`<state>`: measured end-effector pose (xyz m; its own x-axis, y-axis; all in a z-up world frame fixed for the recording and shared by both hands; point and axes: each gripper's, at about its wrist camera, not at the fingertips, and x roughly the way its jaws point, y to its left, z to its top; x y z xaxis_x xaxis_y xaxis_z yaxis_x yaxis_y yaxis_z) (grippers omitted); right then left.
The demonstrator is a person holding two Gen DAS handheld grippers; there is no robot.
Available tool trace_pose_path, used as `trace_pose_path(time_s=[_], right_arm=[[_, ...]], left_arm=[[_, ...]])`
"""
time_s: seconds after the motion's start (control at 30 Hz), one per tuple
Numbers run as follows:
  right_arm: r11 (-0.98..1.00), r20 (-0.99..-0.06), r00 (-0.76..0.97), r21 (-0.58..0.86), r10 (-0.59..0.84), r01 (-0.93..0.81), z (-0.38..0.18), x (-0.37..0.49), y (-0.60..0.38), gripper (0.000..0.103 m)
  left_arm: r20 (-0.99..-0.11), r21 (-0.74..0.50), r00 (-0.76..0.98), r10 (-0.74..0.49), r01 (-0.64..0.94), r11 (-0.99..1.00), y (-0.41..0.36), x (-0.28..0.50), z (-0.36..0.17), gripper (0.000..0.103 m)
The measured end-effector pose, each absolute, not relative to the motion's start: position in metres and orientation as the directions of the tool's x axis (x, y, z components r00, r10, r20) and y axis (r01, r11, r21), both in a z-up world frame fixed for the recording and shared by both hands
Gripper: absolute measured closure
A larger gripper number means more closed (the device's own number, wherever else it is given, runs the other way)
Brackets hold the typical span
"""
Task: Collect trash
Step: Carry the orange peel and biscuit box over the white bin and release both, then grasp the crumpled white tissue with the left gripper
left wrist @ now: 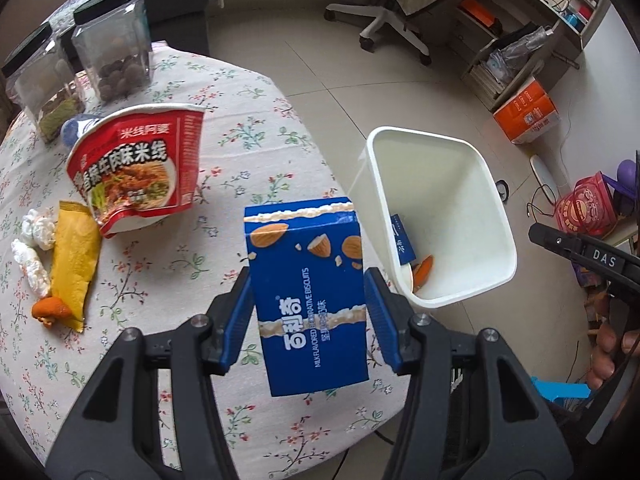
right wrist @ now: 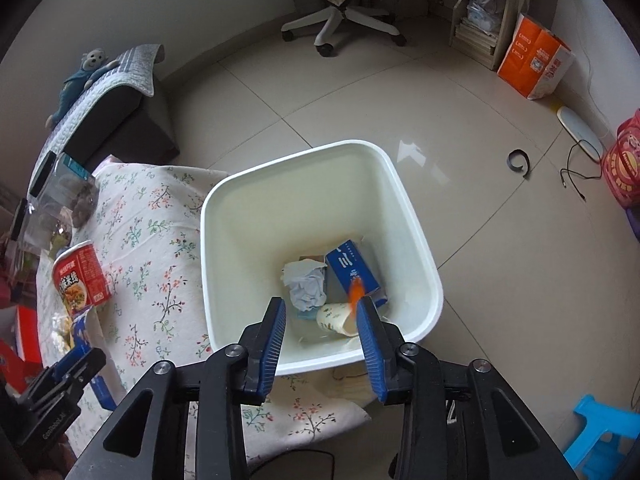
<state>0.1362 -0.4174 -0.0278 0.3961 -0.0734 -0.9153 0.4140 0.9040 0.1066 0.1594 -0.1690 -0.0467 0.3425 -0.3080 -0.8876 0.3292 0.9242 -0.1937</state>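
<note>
My left gripper point(left wrist: 308, 280) is shut on a blue almond biscuit box point(left wrist: 310, 292) and holds it above the table edge, left of the white trash bin point(left wrist: 496, 216). On the table lie a red noodle cup point(left wrist: 136, 168) on its side, a yellow sachet point(left wrist: 74, 264), white crumpled wrappers point(left wrist: 32, 248) and an orange peel point(left wrist: 50, 310). My right gripper point(right wrist: 322, 304) is open over the bin point(right wrist: 420, 240). A blurred orange piece point(right wrist: 355, 294) shows at its right fingertip, over the bin. The bin holds a blue box point(right wrist: 356, 272), crumpled paper point(right wrist: 306, 284) and a paper cup point(right wrist: 336, 318).
Clear jars with black lids point(left wrist: 112, 52) stand at the table's far left. The floral tablecloth point(left wrist: 240, 128) covers the table. An office chair point(left wrist: 392, 12), an orange carton point(left wrist: 526, 112), a blue stool point(right wrist: 608, 432) and loose cables point(right wrist: 576, 176) are on the tiled floor.
</note>
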Motion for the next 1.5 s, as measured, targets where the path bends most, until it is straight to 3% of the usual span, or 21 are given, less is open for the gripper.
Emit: trace_pose_path(time_s=[0.33,0.77,0.9,1.27,1.37,1.5], right_arm=[[0.902,-0.888,0.441,0.077,-0.132,0.425,-0.004,0.094,-0.453,0.05],[0.897,-0.875,0.466,0.099,-0.127,0.432,0.007,0.074,-0.473,0.049],[0.9,-0.872,0.472,0.096,-0.13,0.425,0.01,0.073,-0.471,0.049],[0.904,-0.869,0.479,0.098,-0.126,0.416,0.011,0.077,-0.464,0.045],[0.907,-0.868,0.48,0.098,-0.124,0.411,0.012,0.08,-0.459,0.043],[0.912,-0.868,0.481,0.093,-0.122,0.4,0.012,0.086,-0.448,0.038]], left_arm=[[-0.888,-0.18,0.32,-0.329,0.415,0.892,-0.235,0.16,-0.053,0.047],[-0.856,-0.189,0.352,-0.379,0.469,0.863,-0.281,0.173,-0.04,0.046],[-0.845,-0.179,0.389,-0.366,0.439,0.88,-0.277,0.176,-0.034,0.024],[-0.858,-0.139,0.409,-0.311,0.397,0.907,-0.231,0.173,-0.028,0.015],[-0.857,-0.126,0.421,-0.297,0.387,0.913,-0.211,0.17,-0.024,0.005],[-0.854,-0.117,0.437,-0.283,0.368,0.922,-0.181,0.165,-0.017,0.002]])
